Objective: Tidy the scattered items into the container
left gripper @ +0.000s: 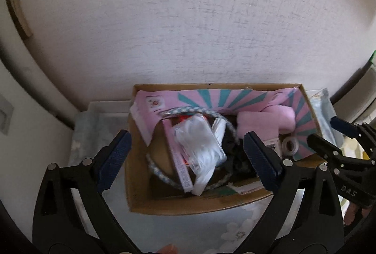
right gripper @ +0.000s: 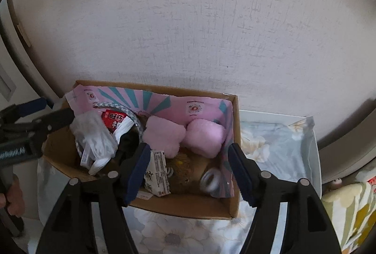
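Both grippers, left [left gripper: 188, 153] and right [right gripper: 190, 171], hover with fingers spread wide and empty over the cardboard box [right gripper: 178, 207], already packed with pink socks [right gripper: 183, 136] and a milk carton [right gripper: 157, 174], against the wall [right gripper: 188, 19].

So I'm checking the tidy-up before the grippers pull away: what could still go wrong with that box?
The cardboard box is packed high: the white plastic bag sits on top of the pile and could slide out if bumped. Both the left gripper and right gripper hang open right over the contents, so a careless move could snag the braided hoop or tip the small carton.
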Tool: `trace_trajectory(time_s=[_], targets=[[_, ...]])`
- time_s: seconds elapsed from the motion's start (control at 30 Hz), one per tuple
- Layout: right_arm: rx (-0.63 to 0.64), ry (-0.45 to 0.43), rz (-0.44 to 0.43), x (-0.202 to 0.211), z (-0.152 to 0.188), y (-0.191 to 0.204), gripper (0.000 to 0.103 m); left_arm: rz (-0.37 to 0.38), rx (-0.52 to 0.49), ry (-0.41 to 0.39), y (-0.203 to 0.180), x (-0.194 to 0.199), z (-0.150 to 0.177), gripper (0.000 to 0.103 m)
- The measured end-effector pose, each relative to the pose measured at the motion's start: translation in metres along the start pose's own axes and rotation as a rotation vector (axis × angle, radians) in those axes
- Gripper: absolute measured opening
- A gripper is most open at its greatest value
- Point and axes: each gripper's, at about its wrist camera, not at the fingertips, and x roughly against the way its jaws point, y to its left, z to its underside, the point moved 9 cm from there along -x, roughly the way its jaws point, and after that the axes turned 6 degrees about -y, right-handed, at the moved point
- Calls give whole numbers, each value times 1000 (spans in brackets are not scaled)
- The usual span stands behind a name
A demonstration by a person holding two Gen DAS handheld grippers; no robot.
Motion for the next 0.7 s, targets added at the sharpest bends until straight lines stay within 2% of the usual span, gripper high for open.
trace_trajectory(time_s=[0.3,0.7], targets=[[18,-11,-19,19,3,5,64,-47,-29,-34,-14,37,-8,99],[-9,-33,-33,64,1,10,64,-12,-32,-46,-42,89,-7,102]])
